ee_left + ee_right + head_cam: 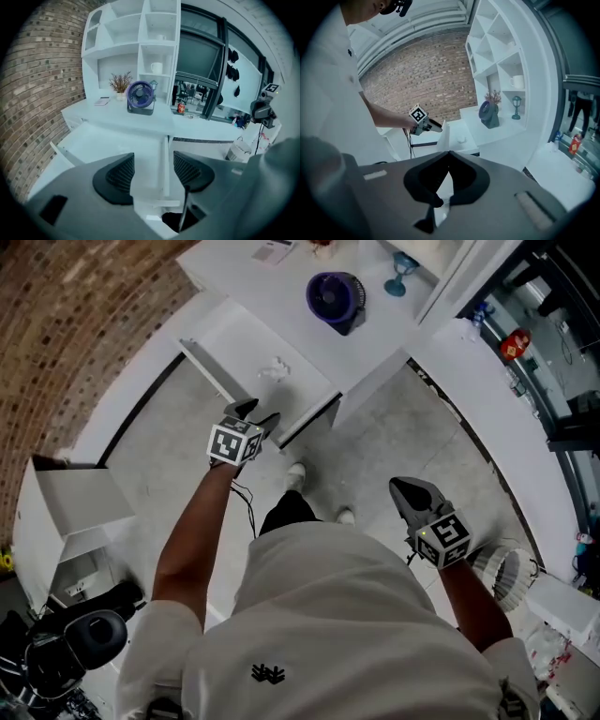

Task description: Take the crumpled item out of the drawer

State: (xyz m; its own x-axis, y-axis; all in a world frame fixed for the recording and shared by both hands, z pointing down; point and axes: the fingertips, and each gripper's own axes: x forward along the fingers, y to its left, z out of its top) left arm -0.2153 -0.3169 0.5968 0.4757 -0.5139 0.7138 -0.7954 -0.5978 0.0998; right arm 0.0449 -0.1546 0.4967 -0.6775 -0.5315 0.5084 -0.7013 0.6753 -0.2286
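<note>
A: White on white. Where is the crumpled item?

B: The crumpled item (275, 369) lies inside the open drawer (230, 341), near the drawer's middle. Neither gripper touches it.

A: And the left gripper?

B: The left gripper (255, 412) hangs over the drawer's near edge, pointing down into it, close to the crumpled item but apart from it. Its 2 jaws stand wide apart with nothing between them. Only the drawer's white inside shows through the gap.

A: The right gripper?

B: The right gripper (397, 486) is well apart from the drawer, off to the drawer's right and nearer the person, above the floor (394, 432). Its 2 jaws meet at the tips and hold nothing.

A: Anything else around the drawer?

B: 1 purple fan (336, 298) stands on the desk (248, 282) just behind the drawer. A brick wall (66, 324) runs along the drawer's left.
</note>
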